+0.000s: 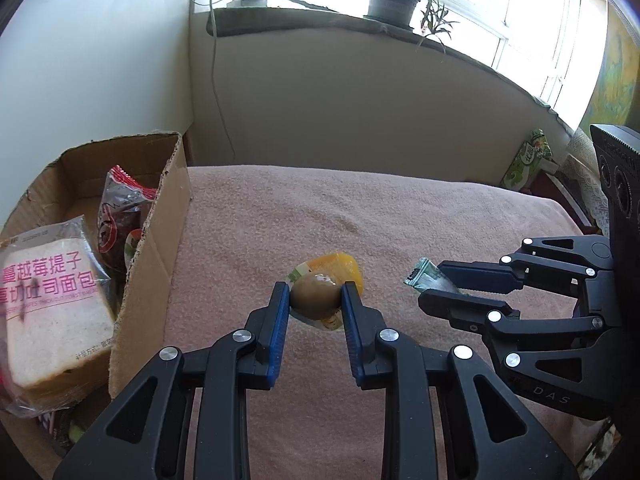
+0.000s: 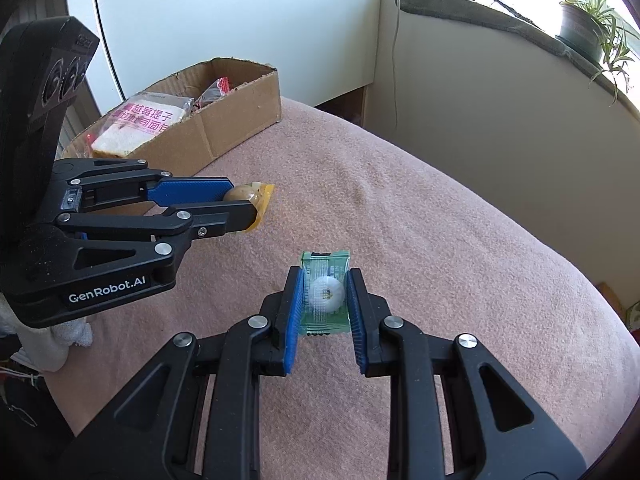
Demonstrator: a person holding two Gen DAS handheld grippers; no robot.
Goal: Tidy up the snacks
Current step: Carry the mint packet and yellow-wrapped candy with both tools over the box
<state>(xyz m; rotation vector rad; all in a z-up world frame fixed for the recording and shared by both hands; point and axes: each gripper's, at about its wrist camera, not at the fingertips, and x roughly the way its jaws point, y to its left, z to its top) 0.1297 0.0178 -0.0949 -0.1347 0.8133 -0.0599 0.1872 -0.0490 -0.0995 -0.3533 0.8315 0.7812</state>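
My left gripper [image 1: 315, 294] is shut on a brown egg in a yellow packet [image 1: 318, 296], on the pink blanket [image 1: 312, 216]; it also shows in the right wrist view [image 2: 242, 196], with the egg packet [image 2: 256, 194] at its tips. My right gripper [image 2: 325, 292] is shut on a green packet with a round white snack [image 2: 325, 294]; it shows in the left wrist view [image 1: 440, 284] holding the green packet [image 1: 426, 278]. A cardboard box [image 1: 160, 240] at the left holds a bread pack [image 1: 52, 312] and a red-trimmed snack bag [image 1: 120, 216].
The box also shows in the right wrist view [image 2: 240, 112], at the blanket's far left. A wall and windowsill with a potted plant [image 1: 394, 0] stand behind. A green tissue pack [image 1: 526, 160] lies at the far right. A white cloth [image 2: 60, 340] hangs at the blanket's left edge.
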